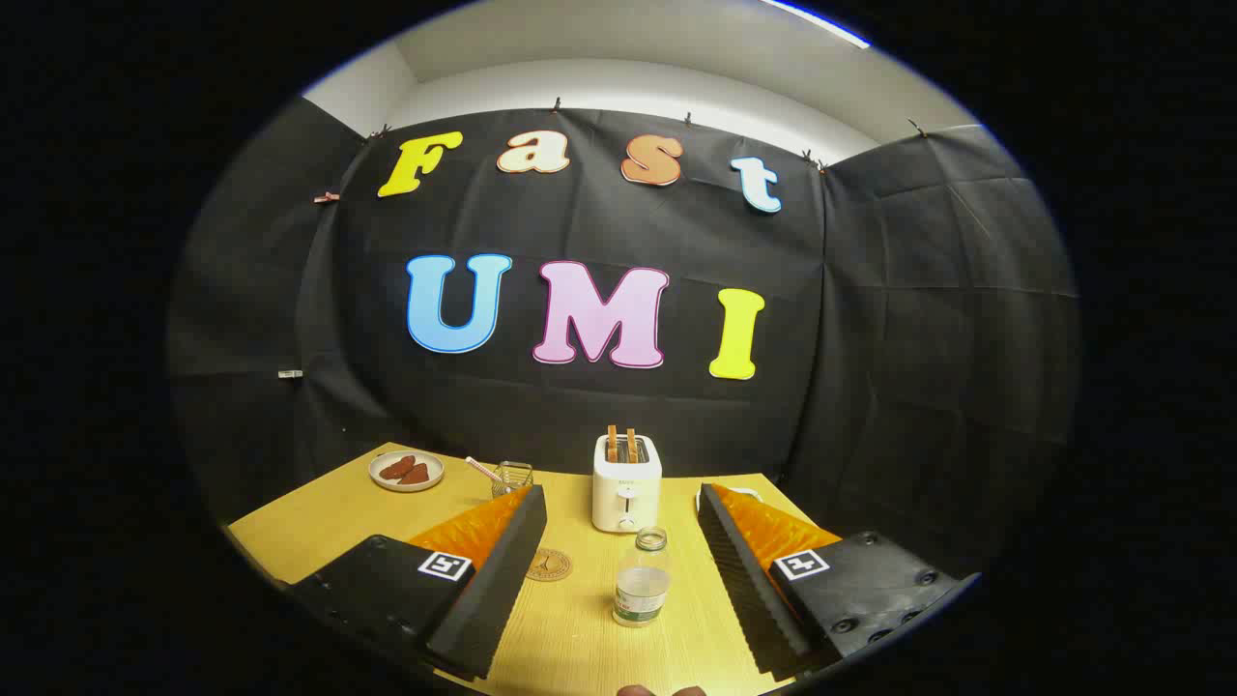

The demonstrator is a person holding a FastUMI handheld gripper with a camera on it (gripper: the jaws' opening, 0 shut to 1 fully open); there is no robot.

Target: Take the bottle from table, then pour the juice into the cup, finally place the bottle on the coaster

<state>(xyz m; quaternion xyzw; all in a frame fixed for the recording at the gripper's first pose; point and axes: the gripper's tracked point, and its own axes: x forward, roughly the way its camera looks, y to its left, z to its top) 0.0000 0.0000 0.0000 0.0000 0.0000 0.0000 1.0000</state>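
The claw [618, 503] hangs level, its two fingers [503, 570] spread wide apart.

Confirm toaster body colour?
White toaster, beyond the open tongs; gripper view shows it best.

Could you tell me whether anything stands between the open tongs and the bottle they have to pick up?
Nothing visible does. The bottle stands upright on bare table between the open tongs, untouched. The toaster sits beyond it, and the coaster lies beside the left finger.
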